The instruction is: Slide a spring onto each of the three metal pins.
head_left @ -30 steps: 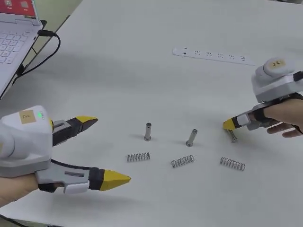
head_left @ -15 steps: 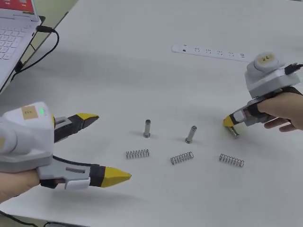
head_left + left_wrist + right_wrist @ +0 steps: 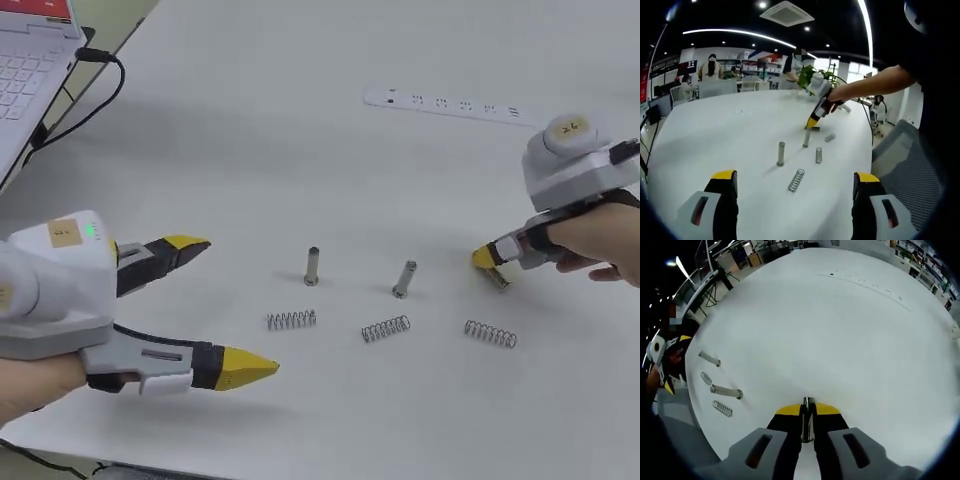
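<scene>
Springs (image 3: 291, 320) (image 3: 386, 328) (image 3: 490, 334), three in all, lie in a loose row on the near part of a white desk (image 3: 300, 150), each one on its side.

A white laptop (image 3: 25, 60) sits at the far left edge of the desk, with a black cable (image 3: 100, 90) plugged into its side. A white power strip (image 3: 450, 105) lies flat at the far right.

The left gripper (image 3: 240, 305) hovers over the near left of the desk with its yellow-tipped jaws spread wide. In the left gripper view, the row of parts lies ahead between the two jaws.

The right gripper (image 3: 485, 262) is at the right, its tip angled down toward the desk. Its jaws are drawn in narrow and clamp the right pin (image 3: 495, 280), which sits tilted. In the right gripper view this pin (image 3: 807, 422) runs along the slot between the two yellow tips. Whether its lower end touches the desk cannot be told.

The left pin (image 3: 312, 266) stands upright on its wider base near the middle of the desk. The middle pin (image 3: 404, 279) stands just to its right.

One of the springs lies just near of each pin, and all three are apart from the pins.
</scene>
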Demonstrator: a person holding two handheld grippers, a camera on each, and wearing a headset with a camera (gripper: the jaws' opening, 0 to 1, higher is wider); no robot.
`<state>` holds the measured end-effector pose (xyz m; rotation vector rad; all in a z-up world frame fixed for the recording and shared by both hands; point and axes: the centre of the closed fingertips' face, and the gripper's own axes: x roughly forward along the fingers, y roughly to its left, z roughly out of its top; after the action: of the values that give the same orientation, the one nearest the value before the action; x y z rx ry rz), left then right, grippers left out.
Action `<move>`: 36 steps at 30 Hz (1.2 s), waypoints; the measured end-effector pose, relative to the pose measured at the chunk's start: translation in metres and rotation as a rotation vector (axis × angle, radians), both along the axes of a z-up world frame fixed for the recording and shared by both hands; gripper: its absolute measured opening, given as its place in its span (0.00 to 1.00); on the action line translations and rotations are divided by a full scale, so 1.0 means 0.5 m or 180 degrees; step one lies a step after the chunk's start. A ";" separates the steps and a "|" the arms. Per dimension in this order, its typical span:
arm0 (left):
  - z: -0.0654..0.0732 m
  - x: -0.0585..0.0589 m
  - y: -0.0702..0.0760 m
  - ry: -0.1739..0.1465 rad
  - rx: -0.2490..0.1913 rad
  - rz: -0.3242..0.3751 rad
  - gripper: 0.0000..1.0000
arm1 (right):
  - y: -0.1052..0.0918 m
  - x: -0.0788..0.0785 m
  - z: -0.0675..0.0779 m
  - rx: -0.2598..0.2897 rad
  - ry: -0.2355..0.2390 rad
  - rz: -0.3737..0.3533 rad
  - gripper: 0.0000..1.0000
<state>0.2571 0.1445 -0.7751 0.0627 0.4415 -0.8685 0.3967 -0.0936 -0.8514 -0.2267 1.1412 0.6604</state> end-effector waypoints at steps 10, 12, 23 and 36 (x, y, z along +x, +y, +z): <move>0.000 0.000 -0.011 -0.0004 0.0003 -0.0035 0.93 | -0.002 -0.015 0.010 0.0134 -0.0079 0.0023 0.05; 0.001 0.001 -0.012 -0.0005 -0.0002 -0.0036 0.93 | -0.001 -0.016 0.013 0.0167 -0.0114 0.0031 0.05; -0.002 0.001 -0.016 -0.0002 0.0013 -0.0052 0.93 | 0.004 -0.022 0.045 0.0394 -0.0504 0.0101 0.05; 0.003 0.003 -0.027 -0.0016 0.0009 -0.0085 0.93 | 0.004 -0.029 0.074 0.0601 -0.0899 0.0080 0.05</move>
<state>0.2589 0.1310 -0.7737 0.0735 0.4379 -0.8939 0.3822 -0.0916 -0.8143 -0.1674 0.8017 0.7289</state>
